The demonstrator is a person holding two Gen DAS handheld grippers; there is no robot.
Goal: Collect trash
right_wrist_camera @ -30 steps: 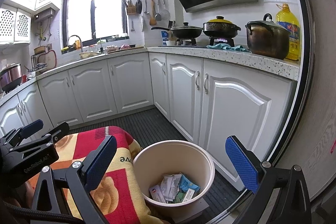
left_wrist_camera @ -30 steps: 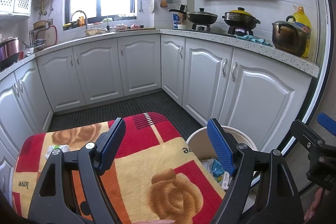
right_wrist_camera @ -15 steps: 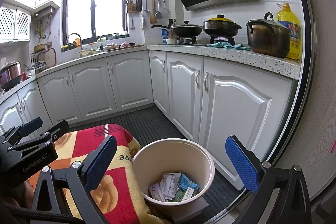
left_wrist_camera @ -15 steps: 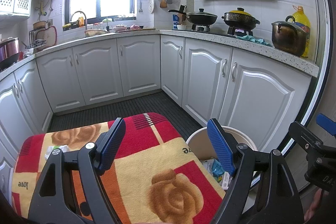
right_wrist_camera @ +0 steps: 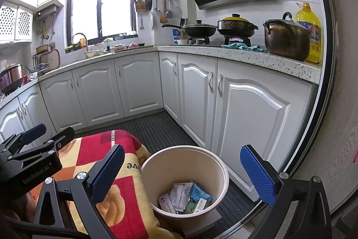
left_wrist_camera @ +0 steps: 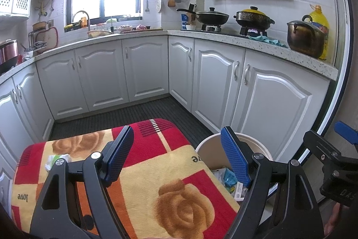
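Note:
A cream bin (right_wrist_camera: 185, 156) stands on the floor right of the blanket-covered table and holds several wrappers (right_wrist_camera: 185, 196); it also shows in the left wrist view (left_wrist_camera: 205, 149). A crumpled white and green wrapper (left_wrist_camera: 57, 160) lies at the table's far left. My left gripper (left_wrist_camera: 179, 153) is open and empty above the blanket (left_wrist_camera: 156, 171). My right gripper (right_wrist_camera: 183, 169) is open and empty above the bin.
White cabinets (left_wrist_camera: 223, 82) line the back and right. The counter carries a wok, pots (right_wrist_camera: 284, 39), an oil bottle (right_wrist_camera: 310, 30) and a teal cloth. Dark ribbed mat (left_wrist_camera: 134, 113) covers the floor. A wooden panel (right_wrist_camera: 335, 149) stands at the right.

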